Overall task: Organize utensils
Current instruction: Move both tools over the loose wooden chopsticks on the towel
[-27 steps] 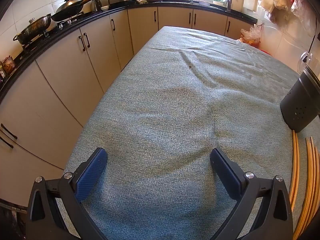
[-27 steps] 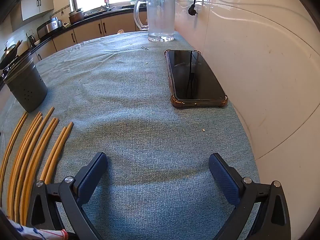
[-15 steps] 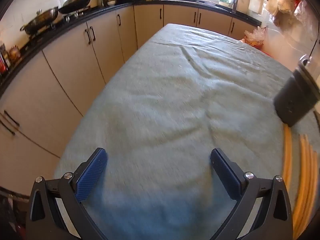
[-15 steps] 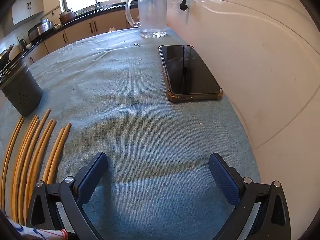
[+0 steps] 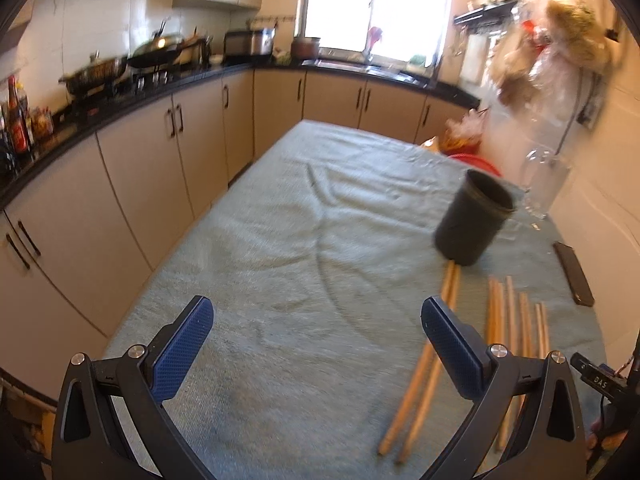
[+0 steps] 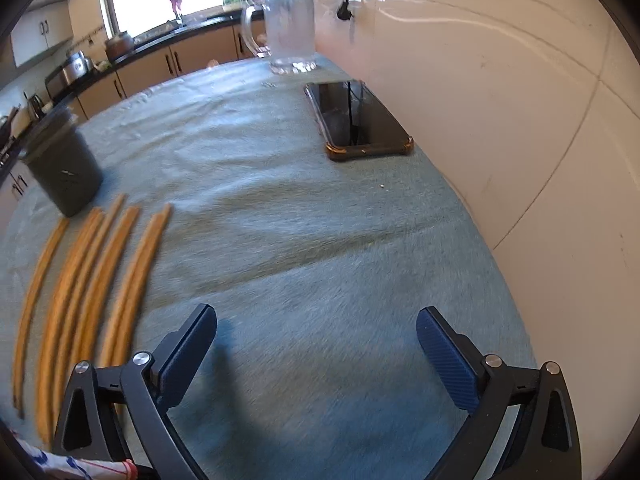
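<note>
Through the left wrist view I have the left gripper [image 5: 316, 332] with its jaws spread wide and nothing between them, only the blue-green cloth of the tabletop [image 5: 280, 248]. The wooden chopsticks [image 5: 508, 320] lie in a loose row on the cloth to the right of the jaws. The nearest pair runs just under and beside the right blue pad [image 5: 452, 352], its near ends reaching past that pad toward me; I cannot tell whether the pad touches them. The rest lie further right, outside the jaws. The dark utensil holder [image 5: 472, 220] stands upright beyond the far tips of the chopsticks, close to the nearest pair. A clear jug [image 5: 544, 184] sits behind it and a phone [image 5: 574, 276] lies flat near the right edge. This view is blurred.

Through the right wrist view I have the right gripper [image 6: 316, 336] with its jaws also fully apart and empty over bare cloth. The chopsticks [image 6: 92, 264] lie well left of the left pad [image 6: 188, 348], outside the jaws, fanned side by side, pointing toward the utensil holder [image 6: 64, 172] at the far left. The phone [image 6: 356, 120] lies ahead on the right by the wall [image 6: 520, 120], with the jug [image 6: 290, 28] beyond it.
</note>
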Demonstrator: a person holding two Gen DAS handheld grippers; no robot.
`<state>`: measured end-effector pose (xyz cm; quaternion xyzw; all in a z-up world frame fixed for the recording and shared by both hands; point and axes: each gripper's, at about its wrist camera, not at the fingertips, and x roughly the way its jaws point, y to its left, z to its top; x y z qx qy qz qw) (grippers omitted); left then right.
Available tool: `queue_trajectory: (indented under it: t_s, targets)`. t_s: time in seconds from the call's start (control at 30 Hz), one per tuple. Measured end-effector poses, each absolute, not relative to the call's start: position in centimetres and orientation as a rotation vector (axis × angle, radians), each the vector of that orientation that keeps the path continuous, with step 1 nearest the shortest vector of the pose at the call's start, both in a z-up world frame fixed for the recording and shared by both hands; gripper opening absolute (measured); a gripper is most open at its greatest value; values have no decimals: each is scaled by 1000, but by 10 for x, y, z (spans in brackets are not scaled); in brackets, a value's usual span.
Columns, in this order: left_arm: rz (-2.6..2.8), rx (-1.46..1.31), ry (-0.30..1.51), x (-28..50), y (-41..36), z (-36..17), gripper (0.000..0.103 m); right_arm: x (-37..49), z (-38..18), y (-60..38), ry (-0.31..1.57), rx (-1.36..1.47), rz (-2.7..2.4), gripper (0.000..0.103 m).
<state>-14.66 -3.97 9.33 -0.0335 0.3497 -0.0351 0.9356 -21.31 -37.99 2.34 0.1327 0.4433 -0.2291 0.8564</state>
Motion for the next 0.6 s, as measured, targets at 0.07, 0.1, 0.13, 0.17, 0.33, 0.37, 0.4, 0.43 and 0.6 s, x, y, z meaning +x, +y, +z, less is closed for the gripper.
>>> queue_trajectory:
  t_s: [0.07,0.1,0.13,0.17,0.33,0.37,0.4,0.43,0.6]
  targets:
    - [-82,-48,689,-157,-45,101,103,-220,34,-369,901,260,-481,102]
    - [-86,-42,676,-163,-48,105,103,-223,38,-364,891,252,-480,102]
    - [-89,-37,662,-168,-50,109,103,-228,46,-356,865,238,-475,102]
    - [-94,-33,647,-174,-52,113,103,-229,52,-351,851,230,-470,102]
    - [-91,1,572,-200,-60,132,103,-248,89,-314,745,152,-444,102]
    - [-91,6,562,-201,-58,135,103,-250,96,-308,728,133,-443,102]
    - [-95,15,541,-212,-57,140,103,-250,101,-304,718,122,-442,102]
    - [-100,21,525,-217,-57,143,103,-255,110,-293,696,94,-441,102]
    - [-127,41,499,-233,-59,155,103,-267,135,-270,652,12,-449,102]
